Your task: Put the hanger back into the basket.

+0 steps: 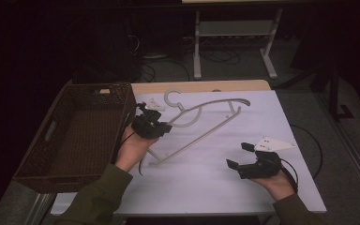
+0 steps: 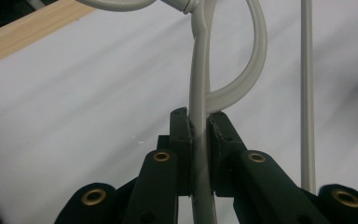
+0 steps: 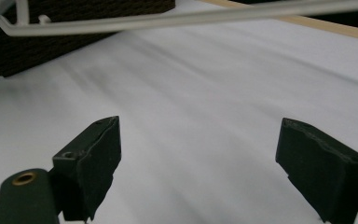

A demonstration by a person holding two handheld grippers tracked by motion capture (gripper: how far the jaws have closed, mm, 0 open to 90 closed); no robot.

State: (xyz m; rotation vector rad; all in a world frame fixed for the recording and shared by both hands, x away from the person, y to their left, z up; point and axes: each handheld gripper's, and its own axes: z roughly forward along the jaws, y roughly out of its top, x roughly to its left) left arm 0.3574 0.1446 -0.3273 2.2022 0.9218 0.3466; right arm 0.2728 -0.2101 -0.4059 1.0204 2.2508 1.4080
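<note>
Right gripper [image 1: 240, 155]: nearest, at 5 o'clock on the table [image 1: 225, 187]; jaws wide apart, nothing between them.
Left gripper [image 1: 165, 125]: at 10 o'clock, clamped tight on the hanger.
Hanger [image 1: 201, 129]: grey, centre-far, one shoulder pinched.
Basket [image 1: 47, 154]: brown, at 9 o'clock.

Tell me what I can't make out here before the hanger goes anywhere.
- Pale grey plastic coat hanger: in the left gripper view its hook and ends run off the top edge.
- Dark brown woven basket: in the high view the small pale object on its far rim is too small to identify.
- Left hand-held gripper: high view too dark to show the pads.
</note>
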